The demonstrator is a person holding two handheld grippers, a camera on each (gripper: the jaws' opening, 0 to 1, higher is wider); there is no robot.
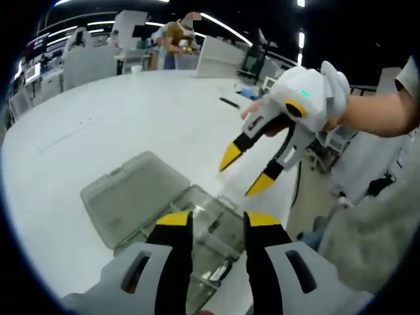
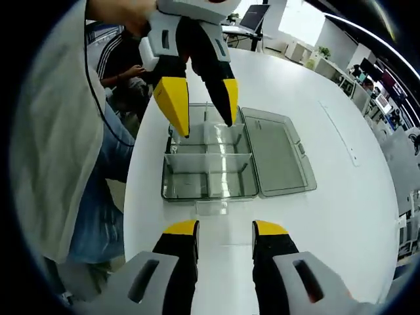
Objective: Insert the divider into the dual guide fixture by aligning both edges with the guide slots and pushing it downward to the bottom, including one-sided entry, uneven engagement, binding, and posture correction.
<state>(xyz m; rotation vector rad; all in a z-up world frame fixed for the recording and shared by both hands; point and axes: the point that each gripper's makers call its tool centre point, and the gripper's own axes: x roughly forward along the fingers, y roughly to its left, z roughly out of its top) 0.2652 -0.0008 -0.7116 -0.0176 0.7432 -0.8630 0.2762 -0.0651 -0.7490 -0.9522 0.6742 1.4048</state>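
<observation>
Both grippers — left gripper and right gripper — are hovering, jaws apart and holding nothing, over the open clear box near the table's edge.

No legible text, label, brand, number or sign appears in either view. The distant dark monitor screens show bright patches too small to read.
</observation>
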